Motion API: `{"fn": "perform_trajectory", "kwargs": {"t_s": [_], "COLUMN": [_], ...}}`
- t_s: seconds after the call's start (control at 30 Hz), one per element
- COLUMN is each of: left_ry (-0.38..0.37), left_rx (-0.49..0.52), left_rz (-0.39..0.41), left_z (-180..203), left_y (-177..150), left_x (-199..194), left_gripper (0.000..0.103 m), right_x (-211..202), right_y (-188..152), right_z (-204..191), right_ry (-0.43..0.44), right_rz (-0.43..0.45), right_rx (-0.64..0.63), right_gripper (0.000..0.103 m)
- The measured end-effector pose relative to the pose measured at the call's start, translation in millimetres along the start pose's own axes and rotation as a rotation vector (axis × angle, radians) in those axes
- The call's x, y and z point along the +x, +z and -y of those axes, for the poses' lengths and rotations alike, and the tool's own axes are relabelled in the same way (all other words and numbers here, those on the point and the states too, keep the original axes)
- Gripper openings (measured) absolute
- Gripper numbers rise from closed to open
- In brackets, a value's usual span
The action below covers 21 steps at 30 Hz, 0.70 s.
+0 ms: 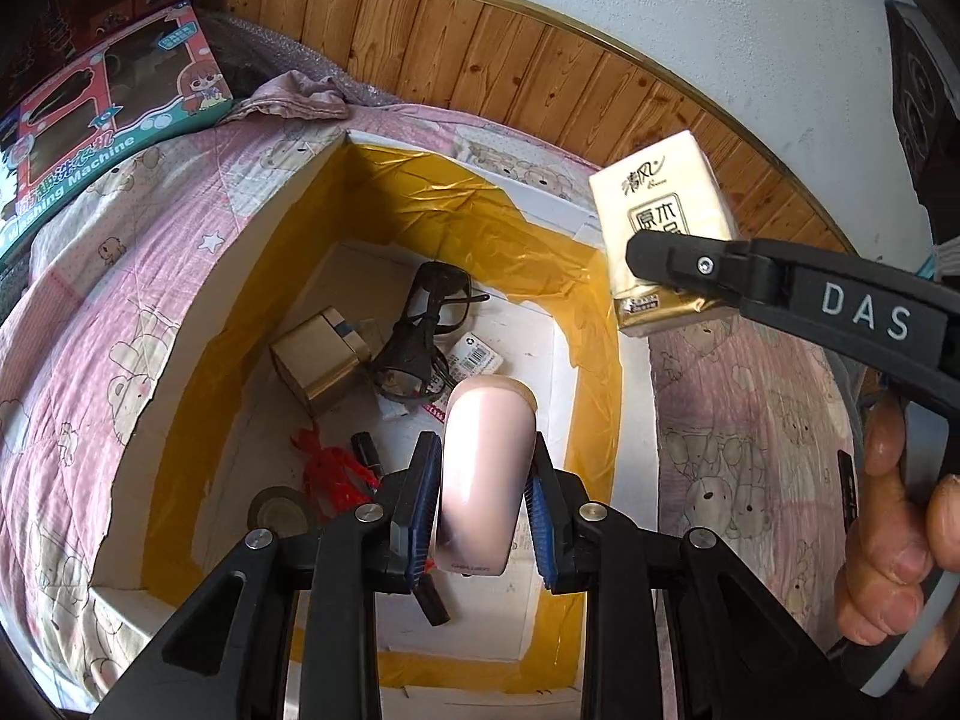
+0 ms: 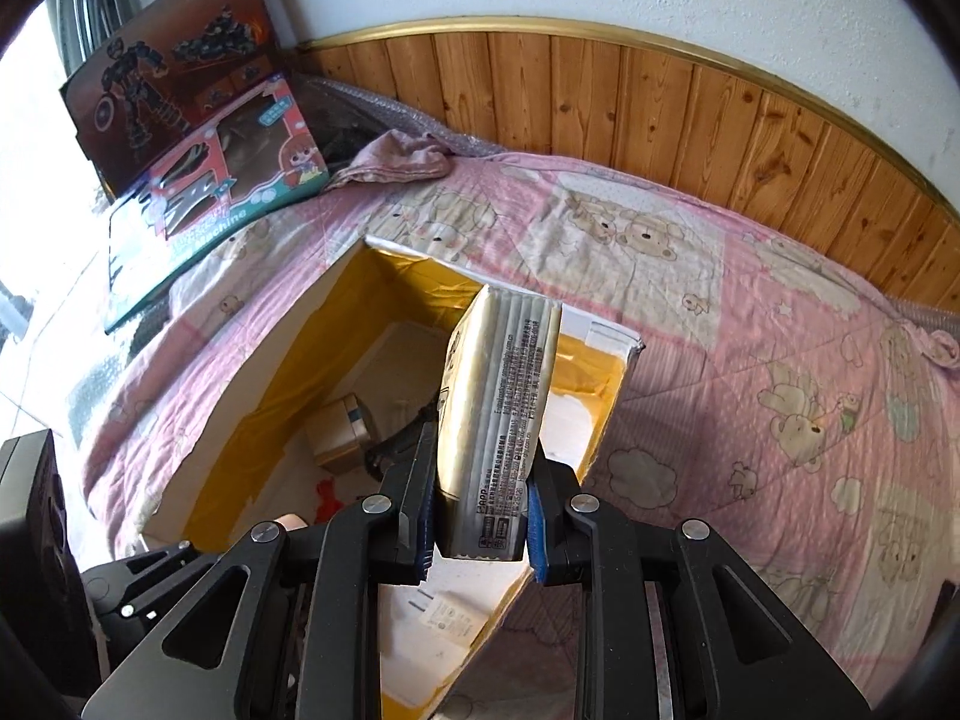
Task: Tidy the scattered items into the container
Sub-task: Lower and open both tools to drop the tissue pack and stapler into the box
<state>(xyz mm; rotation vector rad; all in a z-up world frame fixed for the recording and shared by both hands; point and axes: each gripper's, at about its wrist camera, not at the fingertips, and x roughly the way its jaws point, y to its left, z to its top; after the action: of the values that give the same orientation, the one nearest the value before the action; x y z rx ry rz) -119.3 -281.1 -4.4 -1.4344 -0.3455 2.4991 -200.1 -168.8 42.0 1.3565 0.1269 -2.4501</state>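
Tissue pack [image 2: 498, 420] sits pinched upright in the right gripper [image 2: 480, 531], above the box's [image 1: 198, 324] right wall. Left gripper [image 1: 483, 516] pinches a pink bottle [image 1: 486, 456] lengthwise, directly over the box's interior.

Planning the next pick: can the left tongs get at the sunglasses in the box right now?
Probably not: the left tongs are shut on a pink bottle, so they are occupied, though the sunglasses lie uncovered in the box.

Pink tube [image 1: 487, 456] — above box [image 1: 591, 336]
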Motion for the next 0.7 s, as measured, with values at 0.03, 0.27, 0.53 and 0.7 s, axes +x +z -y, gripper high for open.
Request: {"fn": "perform_trajectory", "kwargs": {"t_s": [0.03, 0.27, 0.53, 0.7], "left_ry": [-0.003, -0.037, -0.045, -0.025], "left_rx": [0.002, -0.055, -0.072, -0.103], "left_rz": [-0.01, -0.093, -0.098, -0.079], "left_z": [2, -2, -9, -20], "left_y": [2, 6, 10, 13], "left_x": [4, 30, 42, 39], "left_gripper": [0.028, 0.028, 0.029, 0.055], "right_x": [5, 42, 71, 72], "right_y": [2, 12, 12, 3], "right_z": [1, 7, 17, 24], "right_ry": [-0.002, -0.019, -0.077, -0.087], "right_rz": [-0.009, -0.099, -0.12, -0.106], "right_rx": [-0.002, -0.032, -0.039, -0.027], "right_gripper": [0.025, 0.025, 0.029, 0.044]}}
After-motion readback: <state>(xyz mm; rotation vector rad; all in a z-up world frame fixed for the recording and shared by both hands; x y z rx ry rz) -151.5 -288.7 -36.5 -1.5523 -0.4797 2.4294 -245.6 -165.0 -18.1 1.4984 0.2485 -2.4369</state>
